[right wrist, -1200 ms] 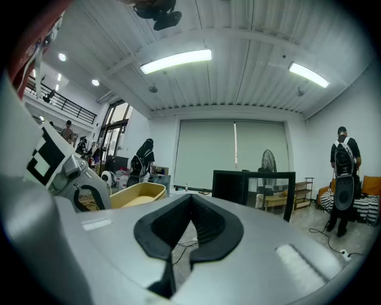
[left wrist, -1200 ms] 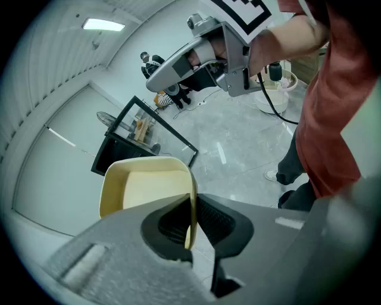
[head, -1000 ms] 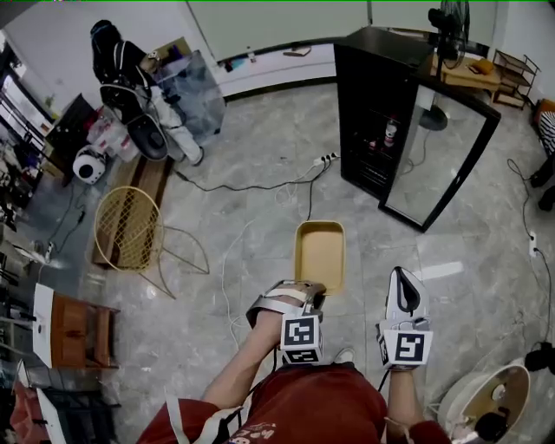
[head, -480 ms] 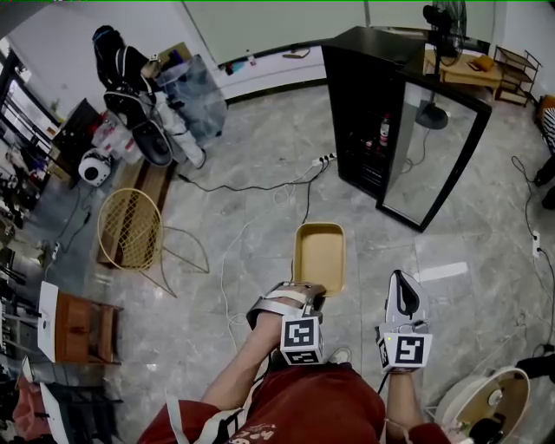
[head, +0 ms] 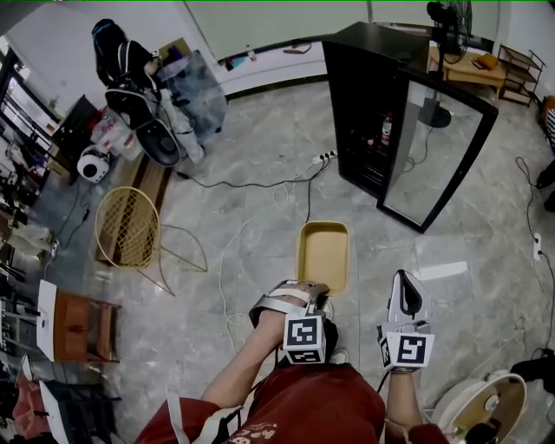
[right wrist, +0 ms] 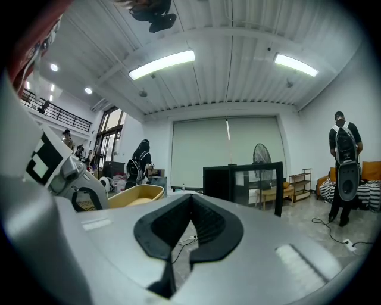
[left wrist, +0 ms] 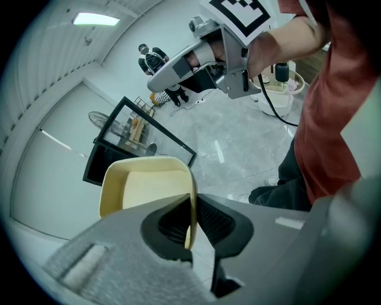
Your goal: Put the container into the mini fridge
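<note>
container (head: 323, 255) rim pinched in downward-tilted left gripper (head: 316, 299) jaws.

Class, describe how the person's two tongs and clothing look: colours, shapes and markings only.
Both the left tongs and right tongs are pale grey shells with black ribbed pads. Each carries a white cube with black square markers. A black cable trails from the right one. The person wears a red top.

container (head: 323, 257) — 1 | mini fridge (head: 355, 87) — 1 | grippers — 2: left gripper (head: 317, 293), right gripper (head: 406, 282) | fan (head: 449, 19) — 1
</note>
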Tool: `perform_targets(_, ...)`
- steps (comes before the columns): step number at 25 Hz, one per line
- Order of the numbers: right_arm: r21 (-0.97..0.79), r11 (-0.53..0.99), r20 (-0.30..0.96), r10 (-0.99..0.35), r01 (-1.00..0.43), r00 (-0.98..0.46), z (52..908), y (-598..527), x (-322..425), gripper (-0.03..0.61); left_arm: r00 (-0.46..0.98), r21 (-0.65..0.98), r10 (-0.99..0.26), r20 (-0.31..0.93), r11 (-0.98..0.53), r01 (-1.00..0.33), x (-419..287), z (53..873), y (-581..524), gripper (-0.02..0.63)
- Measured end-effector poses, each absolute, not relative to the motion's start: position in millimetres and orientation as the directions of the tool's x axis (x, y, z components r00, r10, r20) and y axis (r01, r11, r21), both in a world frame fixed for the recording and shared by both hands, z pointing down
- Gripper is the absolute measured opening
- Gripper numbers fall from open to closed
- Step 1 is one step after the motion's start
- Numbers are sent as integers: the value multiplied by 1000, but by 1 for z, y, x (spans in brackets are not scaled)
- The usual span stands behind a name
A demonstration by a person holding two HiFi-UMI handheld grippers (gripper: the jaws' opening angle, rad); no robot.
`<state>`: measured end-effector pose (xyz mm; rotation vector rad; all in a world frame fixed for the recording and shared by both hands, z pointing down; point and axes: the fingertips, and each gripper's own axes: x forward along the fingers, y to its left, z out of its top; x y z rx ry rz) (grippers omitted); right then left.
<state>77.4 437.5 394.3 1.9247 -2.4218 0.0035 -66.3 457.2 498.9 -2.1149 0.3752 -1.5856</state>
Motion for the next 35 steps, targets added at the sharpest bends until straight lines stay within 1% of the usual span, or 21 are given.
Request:
perform_targets(10, 67, 215, 60, -976, -974, -211, 389, 366, 70, 0, 320, -509, -473, 821, -860, 36, -75, 503, 390, 26)
perform_targets(24, 101, 232, 94, -970, -967, -223, 395, 247, 27, 0, 339, -483, -447, 828, -875, 25, -112, 516, 275, 26)
perform_targets(27, 101, 222, 115, -971, -970, -210, 397, 227, 20, 0, 347, -480, -441, 827, -877, 29, -120, 517, 253, 26)
perform_targets(35, 132, 223, 119, -971, -966, -208, 400, 184, 0, 0, 368, -467, -424, 828, -883, 35, -135, 526, 211, 26)
